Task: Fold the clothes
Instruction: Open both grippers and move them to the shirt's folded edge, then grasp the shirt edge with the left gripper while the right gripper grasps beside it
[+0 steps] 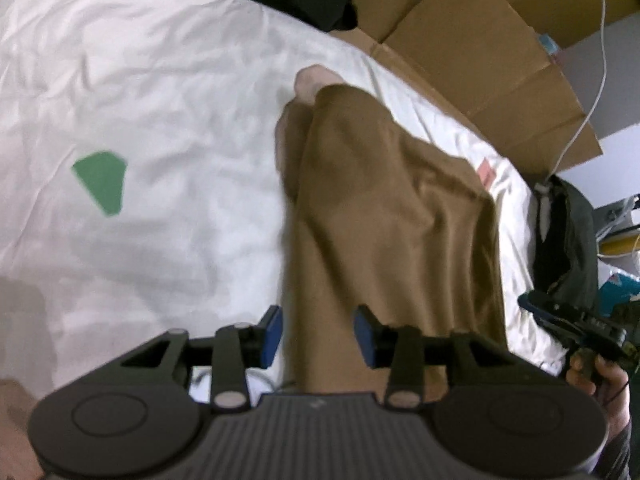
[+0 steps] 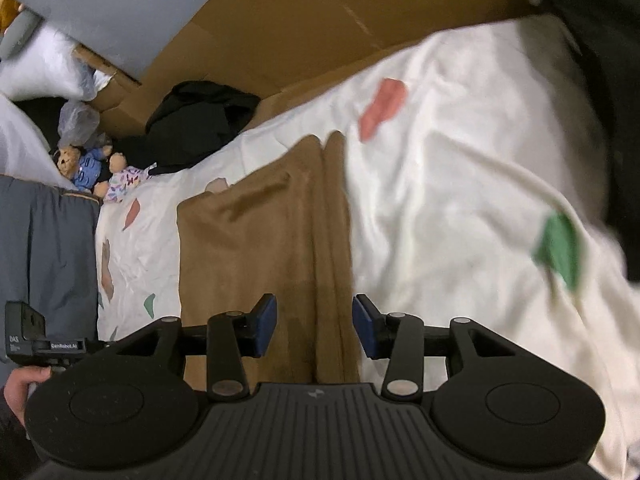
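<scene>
- The brown garment [image 1: 384,216] lies on the white sheet [image 1: 168,112] as a long folded strip, near the cardboard [image 1: 472,52] edge.
- The left gripper [image 1: 319,336] hangs over its near end, jaws apart, nothing pinched.
- The right gripper [image 2: 315,326] also stands apart above the cloth, empty.
- I think it is best to smooth the wrinkles first, then pinch both near corners evenly for the next fold.

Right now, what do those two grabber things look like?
Both match. The left gripper and right gripper are black plastic, each with two flat blue pads on hinged bars with silver pins, round discs either side and a ribbed grey middle. One carries a black box with white lettering.
</scene>
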The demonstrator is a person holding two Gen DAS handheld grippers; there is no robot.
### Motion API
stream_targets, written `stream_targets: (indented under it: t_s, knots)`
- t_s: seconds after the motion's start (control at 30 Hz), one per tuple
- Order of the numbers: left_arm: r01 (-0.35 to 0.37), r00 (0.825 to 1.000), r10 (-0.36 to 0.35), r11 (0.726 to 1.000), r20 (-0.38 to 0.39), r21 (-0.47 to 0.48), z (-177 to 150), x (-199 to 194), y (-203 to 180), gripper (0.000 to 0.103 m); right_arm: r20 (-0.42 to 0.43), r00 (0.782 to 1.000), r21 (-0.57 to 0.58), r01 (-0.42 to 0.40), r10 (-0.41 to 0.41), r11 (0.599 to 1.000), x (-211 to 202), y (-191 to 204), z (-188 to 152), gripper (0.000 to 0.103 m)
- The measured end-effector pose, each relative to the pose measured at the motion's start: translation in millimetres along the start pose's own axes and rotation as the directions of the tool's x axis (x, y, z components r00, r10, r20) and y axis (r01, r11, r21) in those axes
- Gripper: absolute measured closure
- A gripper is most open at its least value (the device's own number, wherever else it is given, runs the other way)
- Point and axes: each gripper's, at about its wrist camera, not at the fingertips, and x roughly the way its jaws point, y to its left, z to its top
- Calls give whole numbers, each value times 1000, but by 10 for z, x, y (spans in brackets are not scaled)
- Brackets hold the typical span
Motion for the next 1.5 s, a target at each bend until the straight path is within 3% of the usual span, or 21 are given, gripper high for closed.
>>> stream_targets:
  t_s: [0.53,0.77,1.03,1.5]
  knots:
    - [17,998,-17,1000,57,10,624,368,92,55,5,999,-13,42,-42,999,546,-45,507,43]
    - [47,997,-51,997,59,65,700,470,62,50,-26,998,-35,58,-59,998,702,11,627,41]
    - [123,991,-126,991,37,54,784,661,93,50,-42,997,-34,58,-59,998,842,21,770,38]
    - [178,984,-178,984,6,25,844,958,94,51,-94,996,-18,11,-13,1000,1081,-101,818,36]
